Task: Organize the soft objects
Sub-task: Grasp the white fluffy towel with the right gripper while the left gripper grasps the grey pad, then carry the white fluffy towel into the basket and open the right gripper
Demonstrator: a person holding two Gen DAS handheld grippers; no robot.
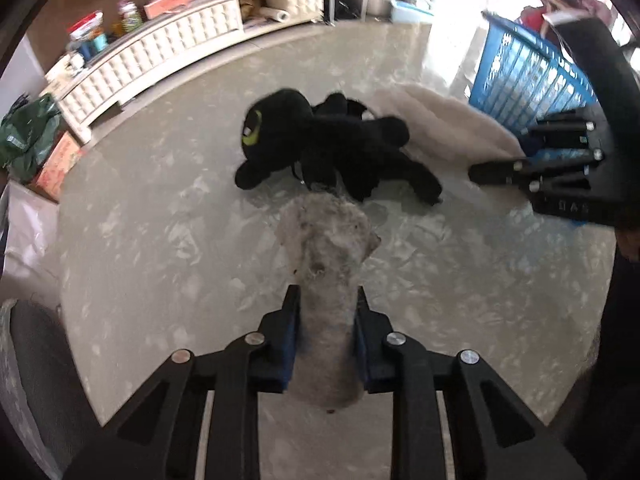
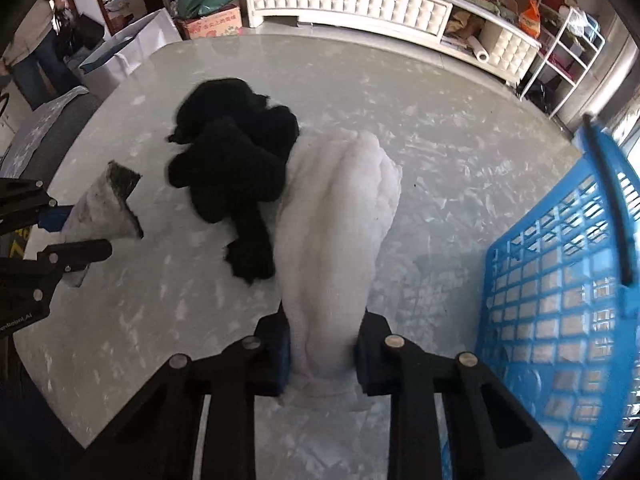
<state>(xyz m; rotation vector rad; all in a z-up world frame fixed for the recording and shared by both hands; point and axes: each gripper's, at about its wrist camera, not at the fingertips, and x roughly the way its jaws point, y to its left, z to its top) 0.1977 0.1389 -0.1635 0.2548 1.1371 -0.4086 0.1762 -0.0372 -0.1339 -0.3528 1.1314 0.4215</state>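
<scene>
Left gripper (image 1: 327, 332): jaws clamped on the near end of a grey, grubby soft cloth piece (image 1: 328, 240), which runs straight out from the pads, long axis in line with the fingers, far end dark-edged and flared over the pale marbled table (image 1: 160, 240). Right gripper (image 2: 323, 344): jaws clamped on the near end of a white quilted cloth (image 2: 340, 208), likewise lying lengthwise away from the pads, its far part tucked against a black plush toy (image 2: 232, 160). Blue plastic basket (image 2: 560, 300): slatted wall, standing just beside the right gripper on its outer side, well apart from the left; the right hand is judged the nearer for any drop-in, with the white cloth to be carried sideways toward the rim. Black plush toy: lies between both cloths, yellow-green eye showing in the left view, untouched by either gripper. Whether the grey piece clears the table cannot be told.
</scene>
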